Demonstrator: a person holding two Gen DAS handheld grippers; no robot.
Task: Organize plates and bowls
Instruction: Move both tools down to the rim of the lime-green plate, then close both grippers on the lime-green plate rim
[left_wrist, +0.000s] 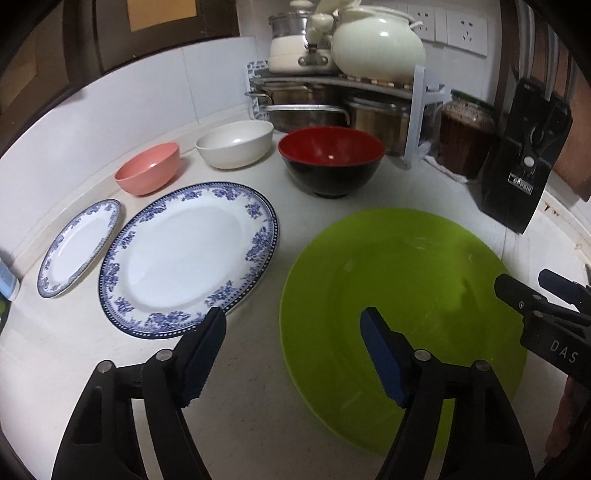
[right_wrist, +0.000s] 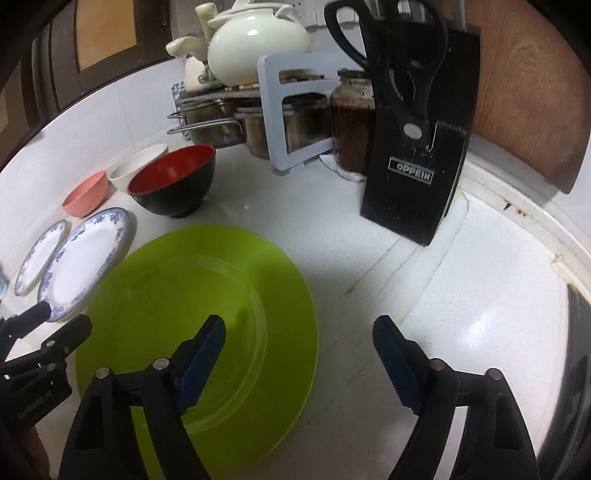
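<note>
The jar (right_wrist: 352, 125) behind the black knife block (right_wrist: 413, 173) is partly hidden, its dark contents hard to identify, and the pots (left_wrist: 314, 114) under the rack (left_wrist: 421, 110) are half in shadow; a hand at the lower right edge of the left wrist view is cut off. On the white counter (right_wrist: 332, 236) three bowls stand in a row near the wall: a pink bowl (left_wrist: 147, 168), a white bowl (left_wrist: 234, 144) and a red-and-black bowl (left_wrist: 330, 160), all empty as far as their insides show. In front of them lie a small blue-patterned plate (left_wrist: 79, 247), a large blue-patterned plate (left_wrist: 188, 256) just beside it, and a green plate (left_wrist: 402, 325) to the right, each bare. The left gripper (left_wrist: 293, 356) hangs low over the counter, jaws wide apart and holding nothing, one finger over the green plate's left side. The right gripper (right_wrist: 299, 363) is likewise wide open and empty, straddling the green plate's right edge.
</note>
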